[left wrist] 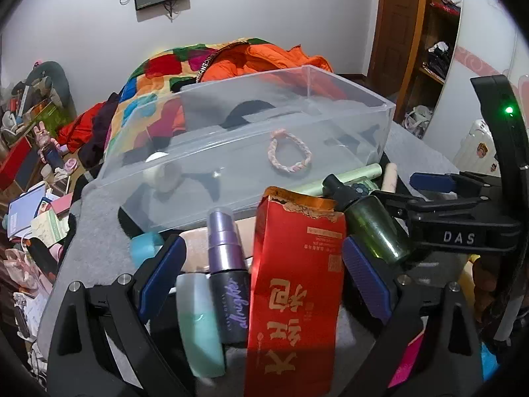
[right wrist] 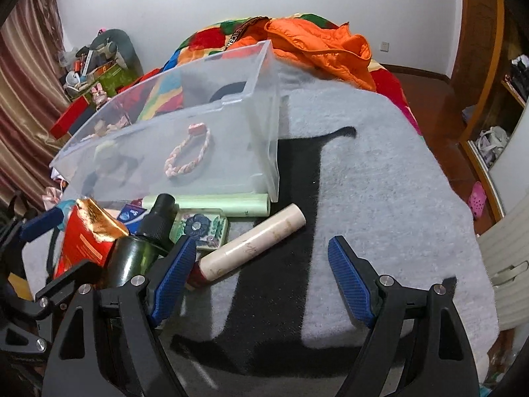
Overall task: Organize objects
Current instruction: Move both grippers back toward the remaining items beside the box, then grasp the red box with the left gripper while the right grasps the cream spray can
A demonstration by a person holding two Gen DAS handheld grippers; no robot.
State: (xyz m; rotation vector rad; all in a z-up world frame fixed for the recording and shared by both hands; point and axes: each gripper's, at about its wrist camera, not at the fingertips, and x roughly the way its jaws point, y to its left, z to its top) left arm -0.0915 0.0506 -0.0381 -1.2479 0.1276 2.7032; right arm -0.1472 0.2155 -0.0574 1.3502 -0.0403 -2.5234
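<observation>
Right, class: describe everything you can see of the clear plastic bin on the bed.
The clear plastic bin is a lidless rectangular box with frosted, see-through walls, upright on the grey blanket. Inside lie a pink-and-white braided bracelet and a white roll. A pale green tube lies along its near wall.

The storage bin (left wrist: pixel 231 152) is clear, smooth plastic, slightly frosted. Inside lies a braided cord bracelet (left wrist: pixel 290 152), matt and ropy. The red carton (left wrist: pixel 297 281) is glossy printed card with a torn gold-foil lining at its mouth. The green bottle (left wrist: pixel 377 228) looks like shiny dark glass, the purple spray bottle (left wrist: pixel 228 278) glossy plastic. The grey blanket (right wrist: pixel 380 172) is fuzzy, matt cloth. The gripper pads (right wrist: pixel 350 284) are ribbed blue rubber.
</observation>
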